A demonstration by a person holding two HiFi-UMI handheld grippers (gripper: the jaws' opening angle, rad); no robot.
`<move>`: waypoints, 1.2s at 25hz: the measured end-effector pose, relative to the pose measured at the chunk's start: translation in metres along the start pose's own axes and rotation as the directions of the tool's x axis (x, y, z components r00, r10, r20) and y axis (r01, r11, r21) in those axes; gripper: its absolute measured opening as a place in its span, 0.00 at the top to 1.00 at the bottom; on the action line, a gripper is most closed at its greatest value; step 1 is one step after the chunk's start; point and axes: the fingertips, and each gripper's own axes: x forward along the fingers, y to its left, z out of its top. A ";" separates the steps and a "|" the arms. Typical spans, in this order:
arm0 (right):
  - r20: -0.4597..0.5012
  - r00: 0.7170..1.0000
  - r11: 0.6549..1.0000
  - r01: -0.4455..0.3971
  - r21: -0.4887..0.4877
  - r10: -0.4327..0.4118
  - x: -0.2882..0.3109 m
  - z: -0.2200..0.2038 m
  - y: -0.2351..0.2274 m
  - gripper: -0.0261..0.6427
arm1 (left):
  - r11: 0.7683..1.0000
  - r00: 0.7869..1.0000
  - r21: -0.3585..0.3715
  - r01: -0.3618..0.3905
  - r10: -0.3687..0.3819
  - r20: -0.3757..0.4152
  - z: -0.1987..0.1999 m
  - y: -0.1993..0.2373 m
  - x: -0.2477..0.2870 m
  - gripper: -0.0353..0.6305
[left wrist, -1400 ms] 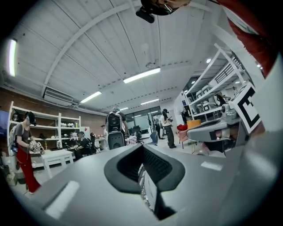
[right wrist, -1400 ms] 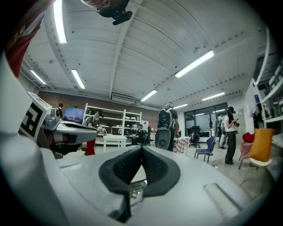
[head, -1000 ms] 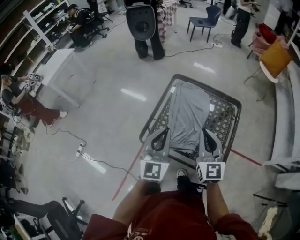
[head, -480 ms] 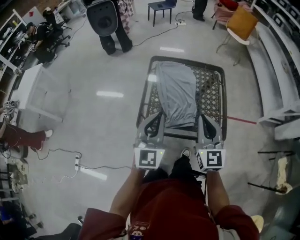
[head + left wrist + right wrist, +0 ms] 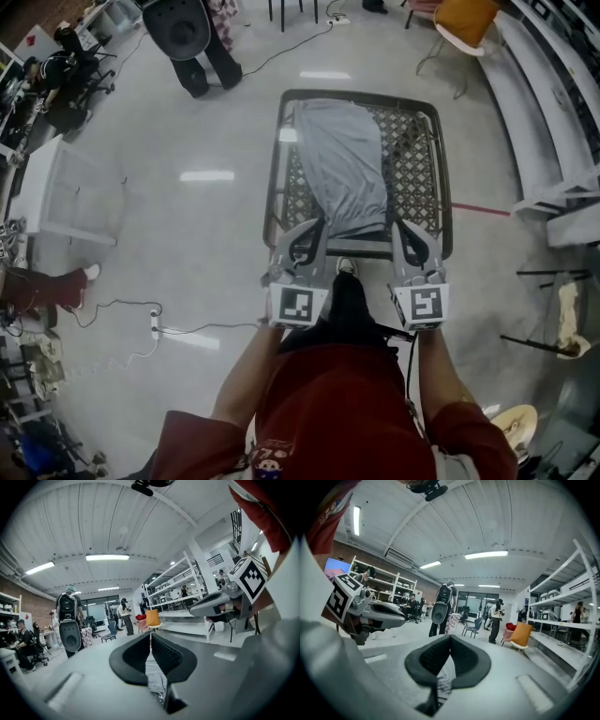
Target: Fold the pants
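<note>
One lengthwise fold looks done: on the mesh counter [image 5: 419,178] the grey pants [image 5: 342,169] lie in a narrow strip, far to near, the left gripper [image 5: 317,228] and right gripper [image 5: 398,228] each with jaws clamped on its near edge, crosswise folds remaining.

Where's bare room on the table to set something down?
Widest: table mesh between pants and right rim. Narrow strip left of the pants. Crowded at the near edge, where left gripper and right gripper pinch the pants.

Your dark mesh worktop [image 5: 419,171] carries the grey pants [image 5: 342,164], lying lengthwise along its left half.
</note>
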 end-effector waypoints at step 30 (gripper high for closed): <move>-0.791 0.402 0.545 -0.832 -0.105 0.461 0.085 -0.289 0.027 0.64 | 0.686 0.481 -0.022 0.727 -0.531 -0.698 -0.271 -0.112 0.088 0.47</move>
